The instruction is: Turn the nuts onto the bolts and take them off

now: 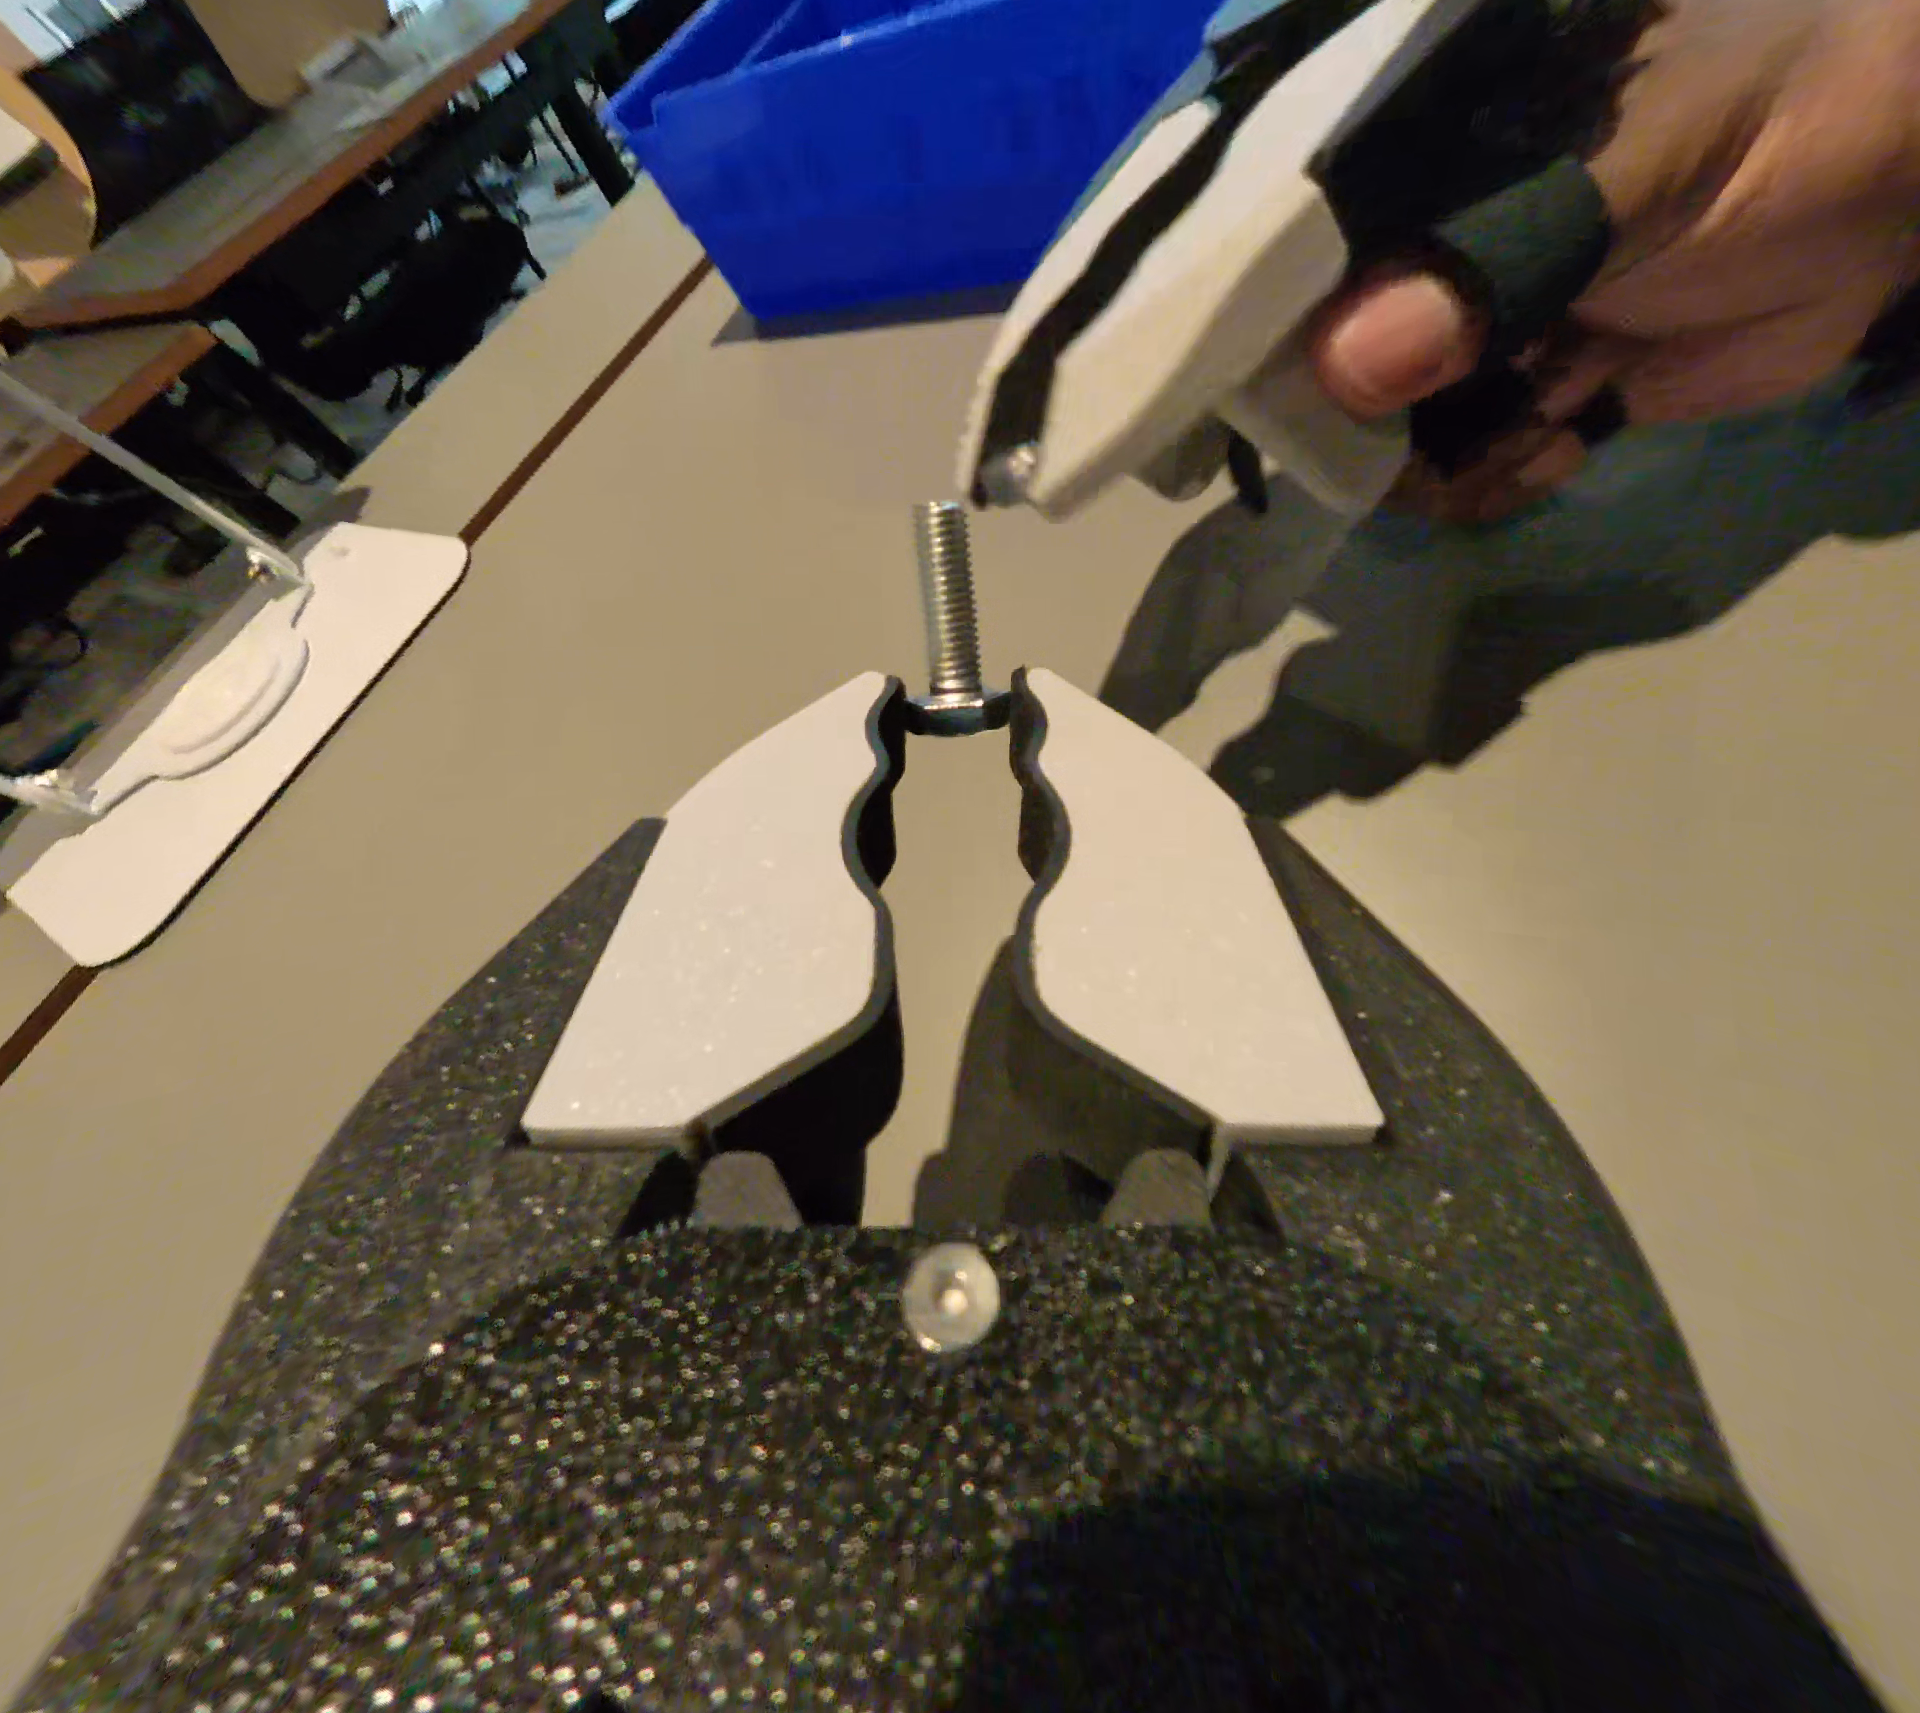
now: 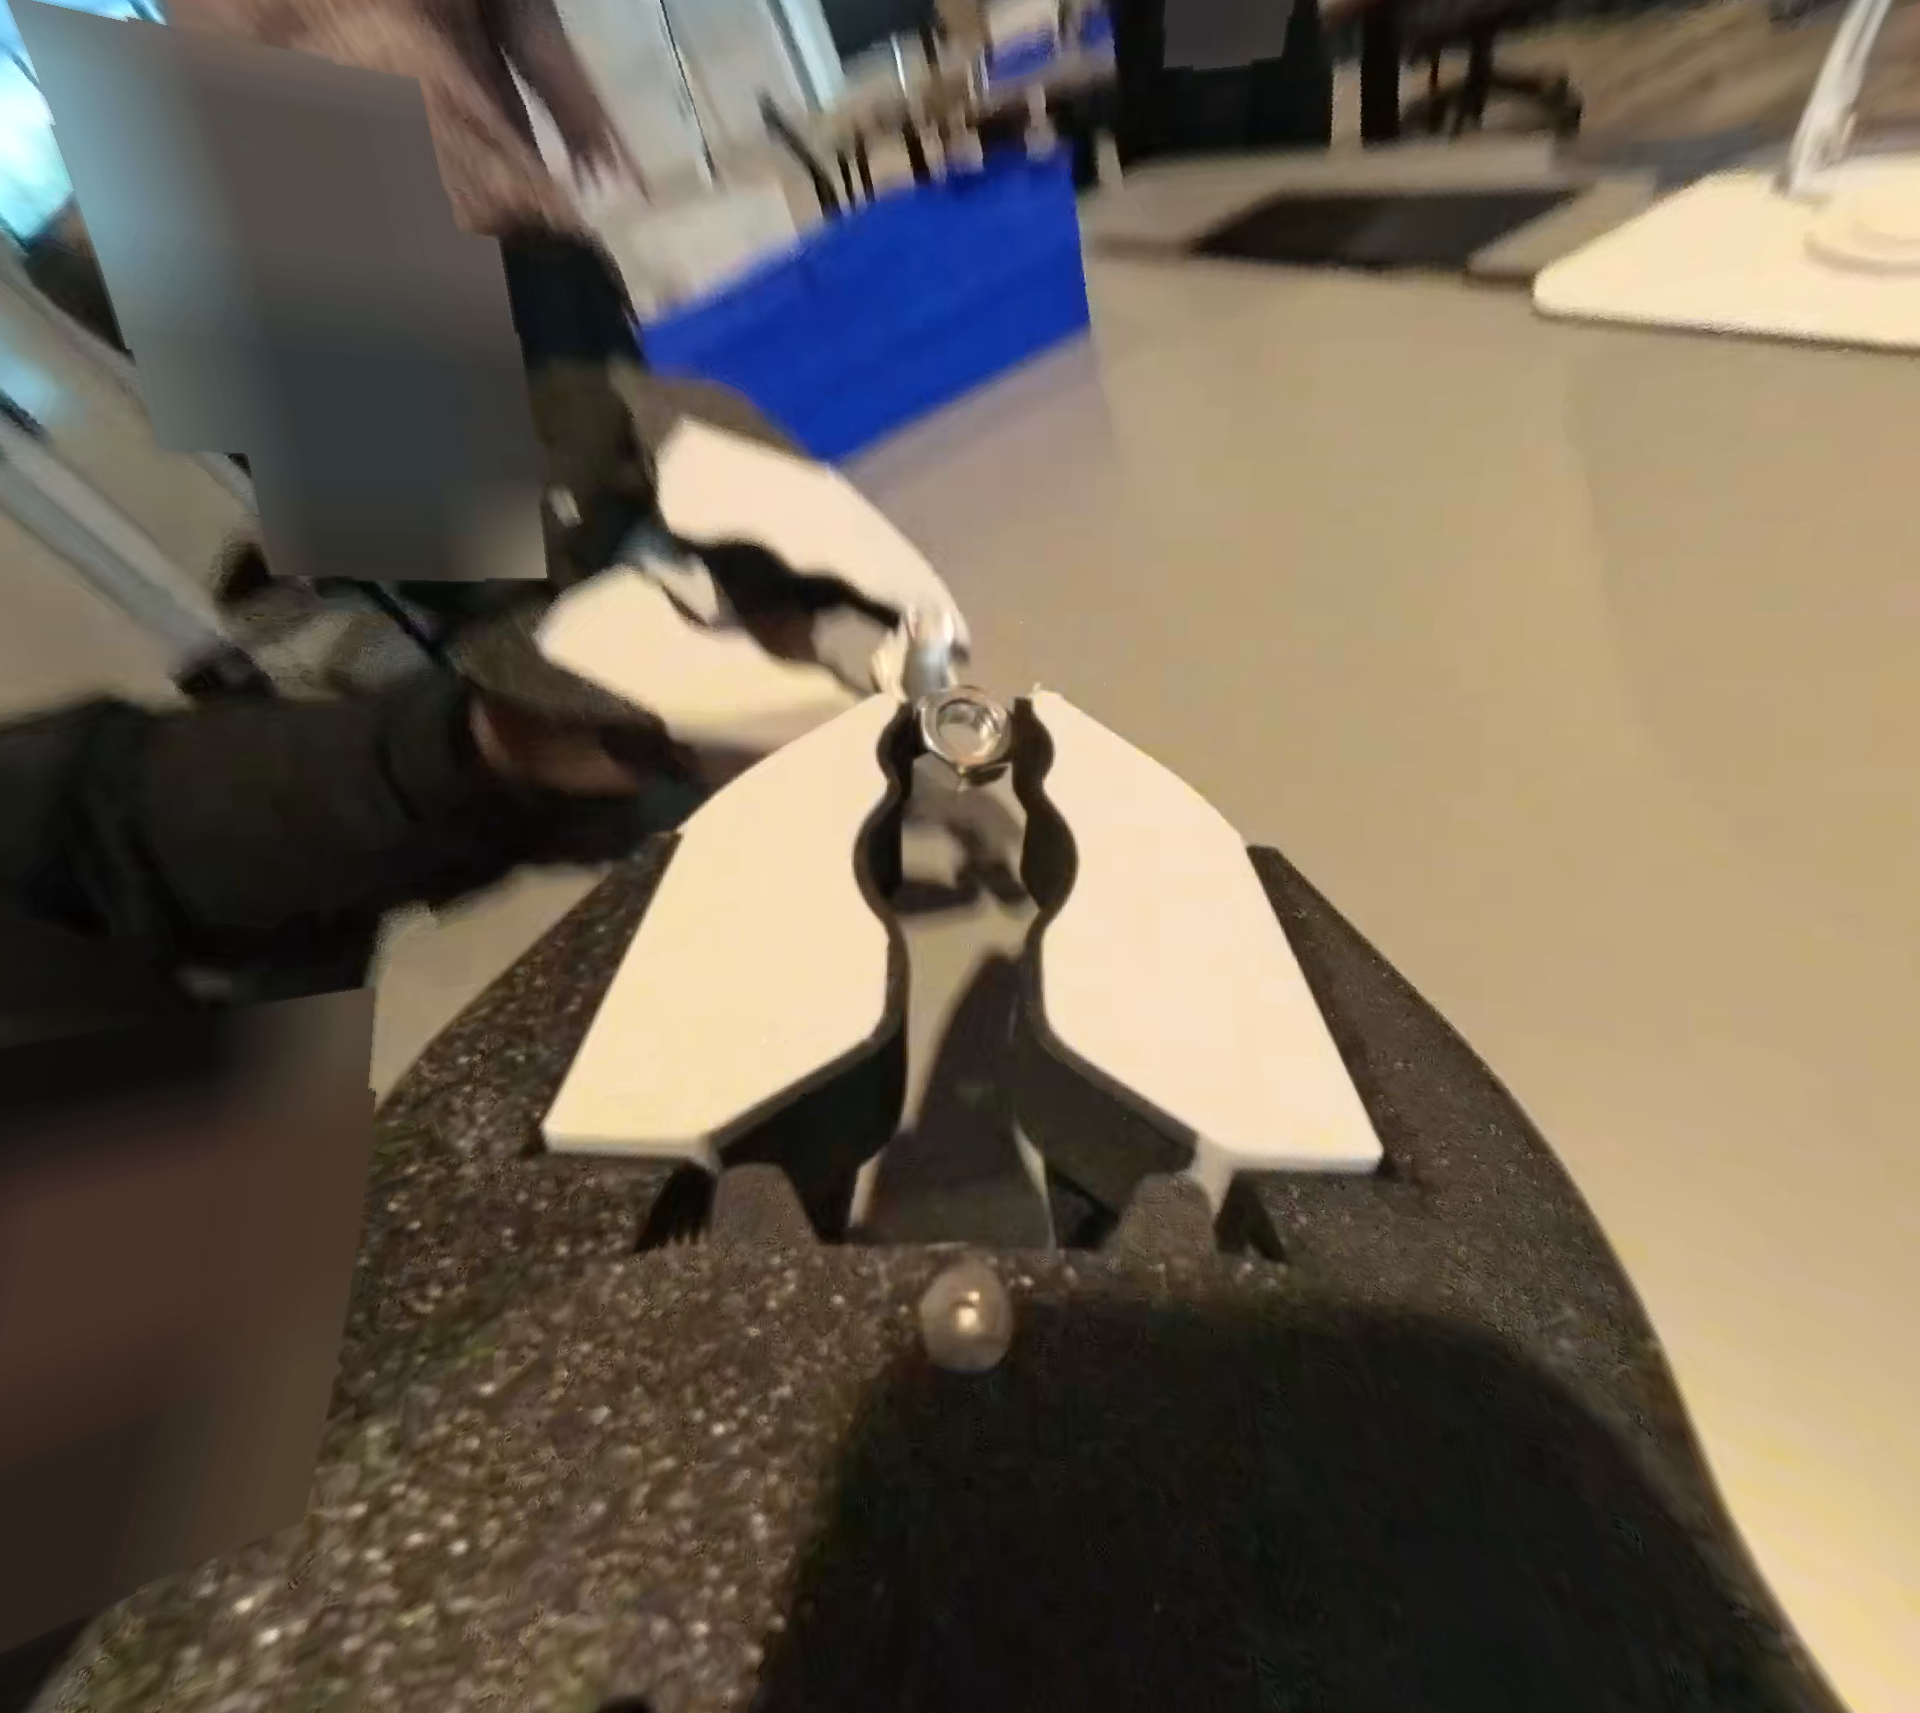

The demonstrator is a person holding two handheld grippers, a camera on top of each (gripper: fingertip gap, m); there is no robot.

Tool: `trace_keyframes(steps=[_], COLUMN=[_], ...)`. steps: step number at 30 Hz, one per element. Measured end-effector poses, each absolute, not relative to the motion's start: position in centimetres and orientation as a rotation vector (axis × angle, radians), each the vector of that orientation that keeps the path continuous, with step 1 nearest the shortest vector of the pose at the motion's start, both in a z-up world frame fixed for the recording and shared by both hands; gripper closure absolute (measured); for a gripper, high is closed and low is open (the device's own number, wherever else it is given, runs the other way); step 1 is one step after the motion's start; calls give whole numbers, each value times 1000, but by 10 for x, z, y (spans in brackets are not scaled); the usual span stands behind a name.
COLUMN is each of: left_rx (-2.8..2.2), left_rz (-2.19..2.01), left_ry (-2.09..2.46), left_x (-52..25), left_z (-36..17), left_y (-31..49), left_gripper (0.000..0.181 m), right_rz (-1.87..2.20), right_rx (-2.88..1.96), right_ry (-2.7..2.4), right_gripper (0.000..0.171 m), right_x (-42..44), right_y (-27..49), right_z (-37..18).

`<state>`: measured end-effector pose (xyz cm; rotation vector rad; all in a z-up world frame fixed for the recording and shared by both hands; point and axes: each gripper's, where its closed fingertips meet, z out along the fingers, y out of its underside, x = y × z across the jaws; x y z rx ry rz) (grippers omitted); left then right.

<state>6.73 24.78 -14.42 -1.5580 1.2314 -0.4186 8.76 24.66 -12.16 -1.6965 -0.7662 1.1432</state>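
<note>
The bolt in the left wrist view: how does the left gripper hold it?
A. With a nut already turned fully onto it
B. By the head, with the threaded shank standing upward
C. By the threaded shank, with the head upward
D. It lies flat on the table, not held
B: the left gripper is shut on the head of the bolt, and its bare threaded shank stands upward with no nut on it.

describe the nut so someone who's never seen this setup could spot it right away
Start at the grey table with the blue bin at its far end. Above it, the right gripper pinches a small silver hex nut at its fingertips. Unlike the threaded bolt nearby, it is a ring with a hole.
</note>
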Motion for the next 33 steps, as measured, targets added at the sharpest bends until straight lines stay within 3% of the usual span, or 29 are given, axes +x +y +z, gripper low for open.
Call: trace_keyframes(steps=[5,9,24,33], left_rx=[-1605,-1605,-1603,-1603], left_rz=[-383,-377,-404,-408], left_ry=[1287,1307,1330,1342], left_x=[57,59,63,63], left_z=[-156,-158,-160,-160], left_y=[253,252,248,246], left_gripper=[162,162,162,162], right_rz=[725,726,703,595], right_rx=[-1935,-2012,-2067,-2070], right_ry=[-1197,-1312,-1477,-1678], right_gripper=[153,153,152,137], right_x=[104,106,117,132], right_y=[242,232,219,217], right_z=[-183,-207,-219,-217])
